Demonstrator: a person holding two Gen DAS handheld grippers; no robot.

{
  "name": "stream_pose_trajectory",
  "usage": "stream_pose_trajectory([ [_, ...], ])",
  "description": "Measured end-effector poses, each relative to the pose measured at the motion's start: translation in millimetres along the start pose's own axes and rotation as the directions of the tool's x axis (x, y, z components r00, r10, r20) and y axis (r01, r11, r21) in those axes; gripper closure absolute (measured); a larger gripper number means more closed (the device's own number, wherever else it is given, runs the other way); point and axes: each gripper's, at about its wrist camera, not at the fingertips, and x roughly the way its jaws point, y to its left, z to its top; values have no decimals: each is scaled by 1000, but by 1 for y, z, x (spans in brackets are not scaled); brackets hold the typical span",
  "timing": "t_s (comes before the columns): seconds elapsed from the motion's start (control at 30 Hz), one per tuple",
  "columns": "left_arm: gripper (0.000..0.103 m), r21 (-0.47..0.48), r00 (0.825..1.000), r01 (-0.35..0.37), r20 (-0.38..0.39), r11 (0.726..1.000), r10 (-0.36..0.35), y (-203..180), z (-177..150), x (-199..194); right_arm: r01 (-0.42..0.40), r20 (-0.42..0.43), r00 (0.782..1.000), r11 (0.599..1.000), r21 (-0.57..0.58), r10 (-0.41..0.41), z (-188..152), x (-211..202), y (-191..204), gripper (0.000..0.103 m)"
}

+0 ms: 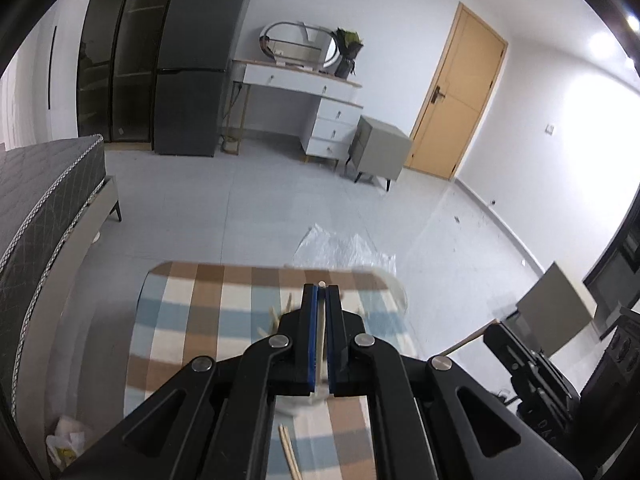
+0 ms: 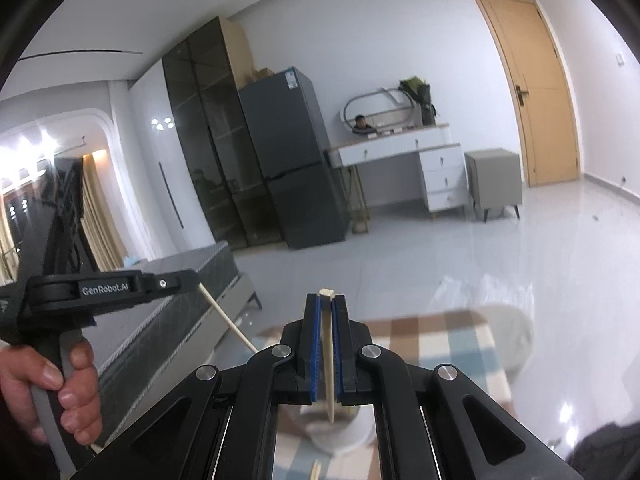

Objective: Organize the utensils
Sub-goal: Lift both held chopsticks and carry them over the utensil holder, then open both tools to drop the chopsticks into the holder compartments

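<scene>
Left gripper: we see our left gripper [image 1: 321,286] with its blue pads [image 1: 313,340] pressed together on a pale wooden chopstick [image 1: 321,332], whose tip pokes out just past the fingertips.
Right gripper: our right gripper [image 2: 326,296] pinches a second chopstick [image 2: 329,356] the same way, its squared end standing above the tips and its thin end hanging down behind the jaws.
Cross views: from the right wrist we see the left gripper from the side, a hand [image 2: 52,384] around its grey handle, the chopstick slanting down out of its front. From the left wrist we see the right gripper at the lower right edge, its chopstick sticking out to the left.
Table: both grippers hang above a table with a checked cloth [image 1: 208,304] in brown, blue and white.
Loose utensils: we see more chopsticks [image 1: 289,456] lying on the cloth below the left gripper, and a few [image 1: 280,314] beside its left finger.
Holder: a pale round container [image 2: 340,434] sits on the cloth under the right gripper, blurred.
Room: fridge [image 1: 200,80], white dresser [image 1: 320,112] and wooden door [image 1: 456,100] stand across the tiled floor.
</scene>
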Motion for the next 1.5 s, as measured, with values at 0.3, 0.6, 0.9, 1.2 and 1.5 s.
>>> stream_pose_trajectory([
  [0.3, 103, -13, 999, -3, 33, 1000, 4, 14, 25, 27, -21, 41, 999, 999, -42, 22, 35, 38, 12, 98],
  [0.6, 103, -21, 999, 23, -32, 1000, -23, 23, 18, 57, -31, -22, 999, 995, -96, 29, 26, 74, 14, 98],
  [0.9, 103, -25, 995, 29, -93, 999, -32, 28, 9, 78, -19, -87, 996, 994, -108, 10, 5, 91, 8, 98],
  [1.2, 103, -22, 980, 47, -191, 999, -50, 28, 0, 94, -15, -166, 986, 996, -93, 0, -14, 110, 1, 98],
  [1.5, 102, 15, 964, 42, -262, 999, -37, 22, -5, 103, -13, -251, 968, 999, -34, 4, -33, 120, -16, 92],
])
